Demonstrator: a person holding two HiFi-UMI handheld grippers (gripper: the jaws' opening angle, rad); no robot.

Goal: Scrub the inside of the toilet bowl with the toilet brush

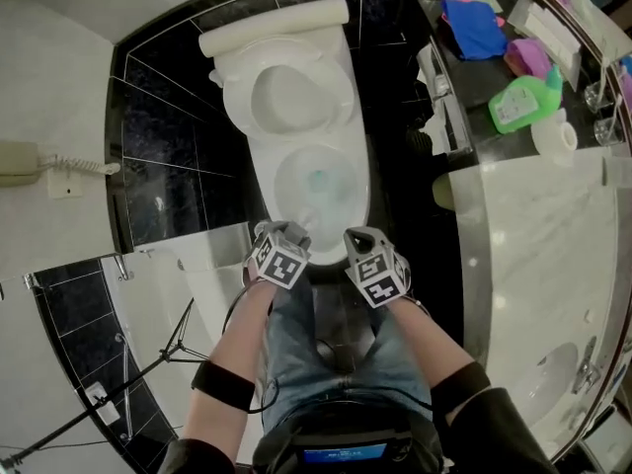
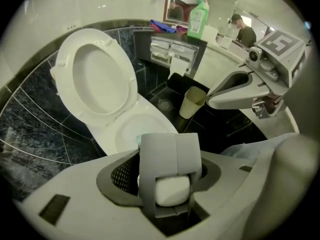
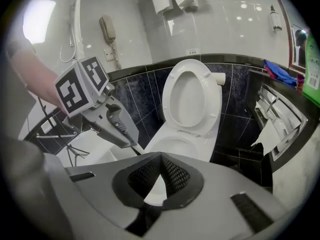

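The white toilet (image 1: 306, 146) stands with lid and seat (image 1: 286, 95) raised, and its bowl (image 1: 318, 181) holds water with a teal patch. My left gripper (image 1: 286, 240) hovers at the bowl's near rim, shut on the toilet brush handle (image 1: 304, 221). The handle slants down into the bowl. In the left gripper view the grey and white handle (image 2: 170, 171) fills the space between the jaws of my left gripper (image 2: 170, 184). My right gripper (image 1: 375, 263) is beside it to the right, shut with nothing in it. The right gripper view shows my right gripper (image 3: 159, 159) and the toilet (image 3: 185, 129) ahead.
A beige cup-shaped container (image 2: 192, 103) stands on the dark floor right of the toilet. The counter (image 1: 523, 225) on the right carries a green bottle (image 1: 523, 102) and a blue cloth (image 1: 472, 26). A tripod (image 1: 148, 363) stands at the left, below a wall phone (image 1: 20, 163).
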